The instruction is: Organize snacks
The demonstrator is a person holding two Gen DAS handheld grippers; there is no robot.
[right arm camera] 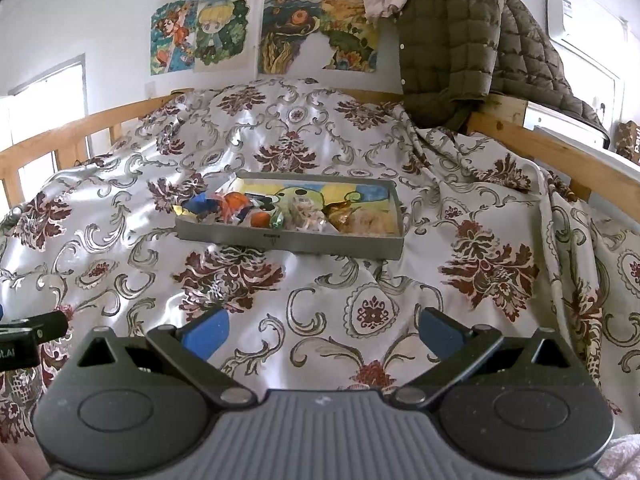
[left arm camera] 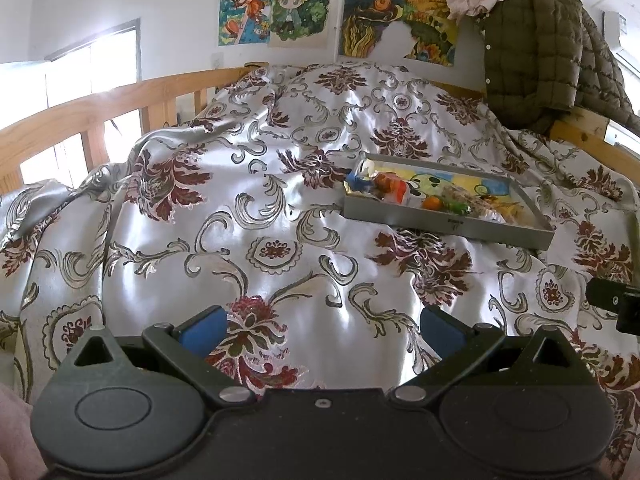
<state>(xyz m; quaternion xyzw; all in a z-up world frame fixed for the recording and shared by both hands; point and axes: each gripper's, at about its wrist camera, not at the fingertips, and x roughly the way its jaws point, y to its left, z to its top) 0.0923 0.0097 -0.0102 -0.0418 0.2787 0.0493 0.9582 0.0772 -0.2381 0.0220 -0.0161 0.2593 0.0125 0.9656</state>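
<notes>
Grey tray [right arm camera: 288,240], maroon-floral silver bedspread [right arm camera: 360,140]

Blown-out window [left arm camera: 60,92] glare — fisheye-bent edges

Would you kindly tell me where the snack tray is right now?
The grey tray sits on the patterned bedspread, centre in the right wrist view, right of centre in the left, below the hanging jacket.

My two black hand-held grippers: left hand-held gripper [left arm camera: 322,330], right hand-held gripper [right arm camera: 324,330], blue-padded fingers [left arm camera: 204,334], silver pivot screws.
</notes>
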